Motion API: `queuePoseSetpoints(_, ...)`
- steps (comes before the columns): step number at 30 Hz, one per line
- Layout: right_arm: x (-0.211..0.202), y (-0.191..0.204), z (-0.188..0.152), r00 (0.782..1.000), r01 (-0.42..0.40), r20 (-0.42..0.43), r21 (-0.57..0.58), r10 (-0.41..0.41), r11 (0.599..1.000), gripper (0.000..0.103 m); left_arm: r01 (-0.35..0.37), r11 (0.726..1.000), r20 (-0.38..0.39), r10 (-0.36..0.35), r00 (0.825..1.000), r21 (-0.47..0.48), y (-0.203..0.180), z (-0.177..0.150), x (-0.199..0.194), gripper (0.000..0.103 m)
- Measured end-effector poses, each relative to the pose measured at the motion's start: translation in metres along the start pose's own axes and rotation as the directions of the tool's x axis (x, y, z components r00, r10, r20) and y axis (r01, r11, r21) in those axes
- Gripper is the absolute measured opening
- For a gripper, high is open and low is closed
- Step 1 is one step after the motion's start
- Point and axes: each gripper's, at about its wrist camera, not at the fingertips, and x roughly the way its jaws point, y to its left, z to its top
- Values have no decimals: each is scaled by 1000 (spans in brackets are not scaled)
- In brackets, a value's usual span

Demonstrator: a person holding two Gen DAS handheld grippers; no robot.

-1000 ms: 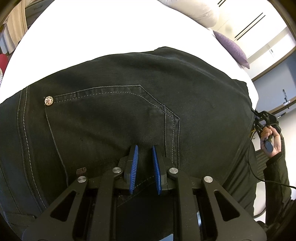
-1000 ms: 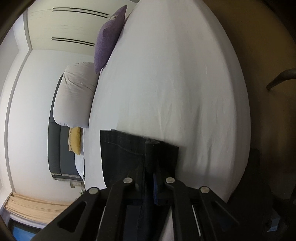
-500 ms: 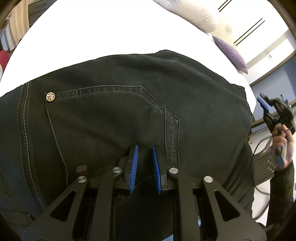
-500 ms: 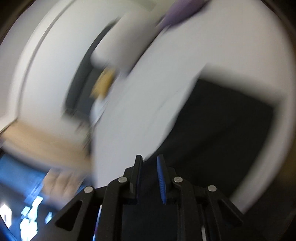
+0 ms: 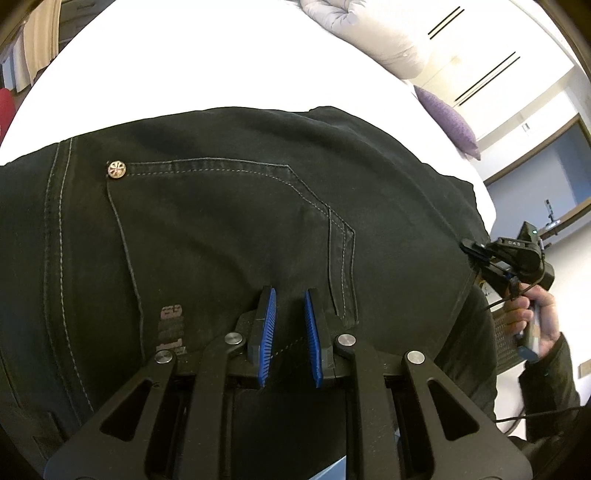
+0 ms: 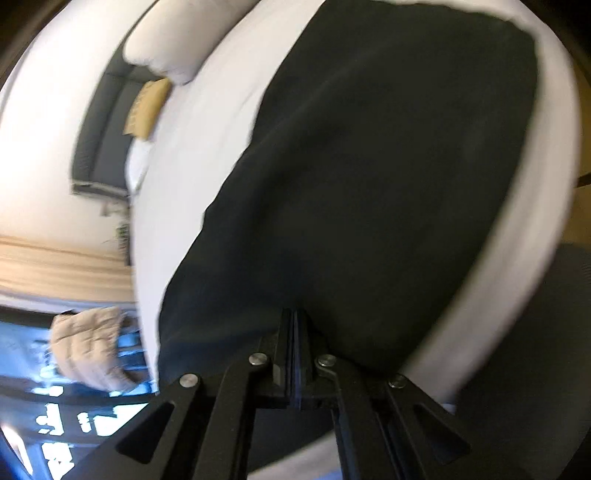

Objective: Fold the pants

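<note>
- Left wrist view: the left gripper (image 5: pixel 290 321) is hovering low over the seat of the pants (image 5: pixel 229 236), its blue fingers (image 5: pixel 266 328) spread apart with nothing between them. It seems placed there to press or catch the cloth near the back pocket (image 5: pixel 221 229) while the other end is handled.
- The pants are lying across the white bed (image 5: pixel 221 66), seat side up, a metal rivet (image 5: pixel 116 169) marking the pocket corner. A white pillow (image 5: pixel 369 33) and a purple pillow (image 5: pixel 448 122) are lying at the far end.
- At the right edge, the right gripper (image 5: pixel 476 251) is reaching toward the edge of the pants, carried by the person's hand (image 5: pixel 535 317).
- Right wrist view: this picture is blurred. The right gripper (image 6: pixel 295 332) is showing its fingers pressed together; dark cloth is meeting the tips, but whether any is pinched I cannot tell.
- The pants (image 6: pixel 369 184) are covering much of the bed (image 6: pixel 517 288) ahead, probably already doubled over once, with further folding likely to come.
</note>
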Motion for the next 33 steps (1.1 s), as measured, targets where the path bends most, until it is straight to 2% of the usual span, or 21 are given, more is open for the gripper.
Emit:
queuePoseSetpoints(4,-22,8,-4,989,146,35,-31,-145,989,0,-25,999,6,25,1000,24,-2,-8,-5,16)
queuePoseSetpoints(5,-25,11,-5,987,159,46,-43,-157,986,6,-31,999,8,31,999,30,-3,-10,-7,16)
queuePoseSetpoints(6,-28,16,-7,992,123,37,-40,-122,992,8,-35,999,9,35,999,30,-4,-11,-8,16)
queuePoseSetpoints(8,-27,26,-10,1000,17,-9,-39,-18,999,25,-38,999,5,38,999,11,-4,-12,-11,16)
queuePoseSetpoints(10,-21,41,-19,999,-25,-37,-67,22,997,40,-42,999,-1,42,999,5,-5,-12,-11,16)
queuePoseSetpoints(11,-18,45,-23,998,-42,-49,-79,39,996,42,-44,999,0,44,999,11,-5,-12,-11,16)
queuePoseSetpoints(12,-11,47,-27,996,-64,-74,-90,57,994,42,-42,999,2,42,999,12,-6,-13,-11,16)
queuePoseSetpoints(14,2,39,-32,993,-40,-111,-67,32,997,39,-36,999,10,36,999,7,-5,-14,-11,16)
queuePoseSetpoints(15,6,36,-30,993,-18,-120,-54,11,998,29,-36,999,10,36,999,11,-5,-14,-11,16)
queuePoseSetpoints(16,6,28,-31,993,7,-120,-42,-12,999,8,-35,999,9,35,999,14,-4,-15,-11,16)
queuePoseSetpoints(17,2,21,-31,993,38,-114,-29,-41,999,0,-34,999,8,34,999,16,-4,-15,-12,16)
queuePoseSetpoints(19,-10,6,-29,993,66,-97,2,-65,998,0,-33,999,5,33,999,21,-3,-14,-11,16)
queuePoseSetpoints(21,-30,0,-28,989,129,-69,2,-129,992,18,-33,999,3,33,999,22,-3,-14,-12,16)
queuePoseSetpoints(22,-36,-2,-27,992,117,-52,5,-116,993,23,-32,999,4,32,999,22,-3,-14,-12,16)
queuePoseSetpoints(26,-49,6,-23,999,19,-28,10,-19,1000,23,-38,999,5,38,999,25,-4,-15,-12,16)
queuePoseSetpoints(31,-23,36,-30,994,-81,-82,-18,79,997,28,-37,999,3,37,999,21,-4,-16,-12,16)
queuePoseSetpoints(33,-13,41,-32,993,-73,-93,-31,69,997,28,-38,999,6,38,999,20,-4,-16,-11,16)
